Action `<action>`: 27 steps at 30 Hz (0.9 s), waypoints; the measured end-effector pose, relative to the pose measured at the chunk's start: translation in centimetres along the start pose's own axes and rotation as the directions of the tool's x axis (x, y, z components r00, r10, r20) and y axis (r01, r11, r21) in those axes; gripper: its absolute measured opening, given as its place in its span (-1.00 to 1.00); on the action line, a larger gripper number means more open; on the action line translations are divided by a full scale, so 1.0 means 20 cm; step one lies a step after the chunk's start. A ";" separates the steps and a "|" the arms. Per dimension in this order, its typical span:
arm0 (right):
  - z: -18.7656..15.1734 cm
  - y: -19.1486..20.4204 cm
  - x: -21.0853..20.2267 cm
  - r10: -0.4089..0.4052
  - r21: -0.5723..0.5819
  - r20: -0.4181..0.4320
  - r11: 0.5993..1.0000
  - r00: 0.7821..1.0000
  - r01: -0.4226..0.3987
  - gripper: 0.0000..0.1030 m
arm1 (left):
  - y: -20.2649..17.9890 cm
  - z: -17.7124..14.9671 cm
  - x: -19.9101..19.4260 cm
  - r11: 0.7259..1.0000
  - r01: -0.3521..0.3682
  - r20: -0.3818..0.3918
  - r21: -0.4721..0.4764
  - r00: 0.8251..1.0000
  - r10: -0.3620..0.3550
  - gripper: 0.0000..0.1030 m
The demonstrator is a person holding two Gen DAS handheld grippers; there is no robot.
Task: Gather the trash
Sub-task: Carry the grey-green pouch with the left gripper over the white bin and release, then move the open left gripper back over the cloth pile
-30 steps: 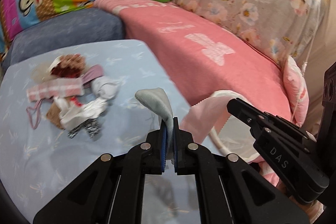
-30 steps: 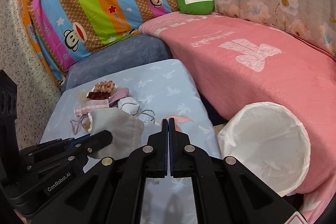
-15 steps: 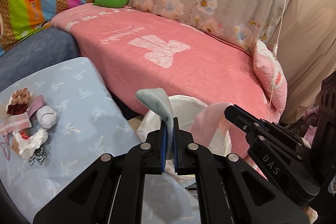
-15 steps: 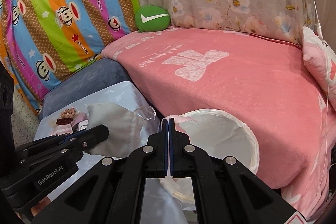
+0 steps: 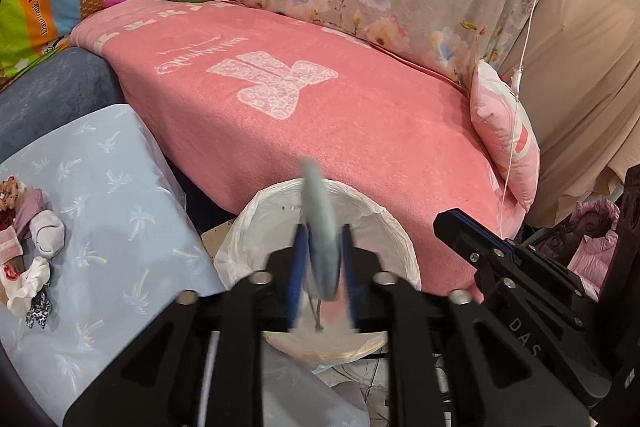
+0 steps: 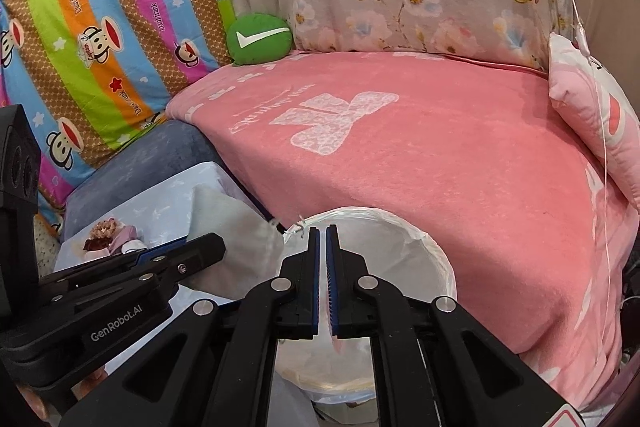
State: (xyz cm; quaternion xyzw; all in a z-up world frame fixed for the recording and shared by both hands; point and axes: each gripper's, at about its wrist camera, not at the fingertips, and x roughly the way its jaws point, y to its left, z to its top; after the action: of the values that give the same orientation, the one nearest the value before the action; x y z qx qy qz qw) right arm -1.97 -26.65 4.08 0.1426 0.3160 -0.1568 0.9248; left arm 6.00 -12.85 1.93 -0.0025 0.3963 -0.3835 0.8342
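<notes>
Over on the left, on the table [image 5: 120,211] with its light blue cover, sits a small heap of trash [image 5: 30,259]: white crumpled bits, a pink strip, a brown scrap and a spotted piece. None of that has been picked up yet, so there is a good bit of work left.

Just to the right of the table, down by the edge of the pink bed [image 5: 340,131], stands the bin [image 5: 248,227] with a white bag in it. Both tongs are right above its mouth.

The left tongs [image 5: 322,263] have just been opening, and their jaws stand apart. A grey-blue piece [image 5: 320,227] is between them, blurry and loose. It looks like it is dropping into the bin. The pads do not seem to press on it.

The right tongs [image 6: 322,267] have just been opening too, but only by a crack. A thin pink scrap [image 6: 337,341] shows low down by one pad. It seems to be slipping out.

So two bits are about to land in the bin. Next, I think, both tongs should go back to the heap for more.
</notes>
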 end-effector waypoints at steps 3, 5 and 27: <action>0.00 -0.01 0.00 -0.006 0.004 0.005 1.000 1.000 0.006 -0.75 | 0.00 0.00 -0.01 0.999 -0.028 0.028 -0.016 0.999 0.028 0.14; 0.00 -0.01 0.00 -0.009 0.005 0.009 1.000 1.000 0.009 -0.65 | 0.00 0.01 -0.01 0.999 -0.034 0.027 -0.011 0.999 0.034 0.14; -0.05 0.27 0.05 0.055 -0.080 -0.021 0.995 0.998 -0.057 -0.37 | 0.30 -0.07 -0.13 0.980 -0.135 0.030 -0.145 0.990 0.141 0.15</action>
State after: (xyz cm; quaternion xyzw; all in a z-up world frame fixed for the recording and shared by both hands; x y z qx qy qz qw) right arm 0.28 -21.59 3.62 0.1153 0.3268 -0.1164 0.9308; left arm 7.95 -6.51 0.81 -0.0424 0.4054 -0.2952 0.8641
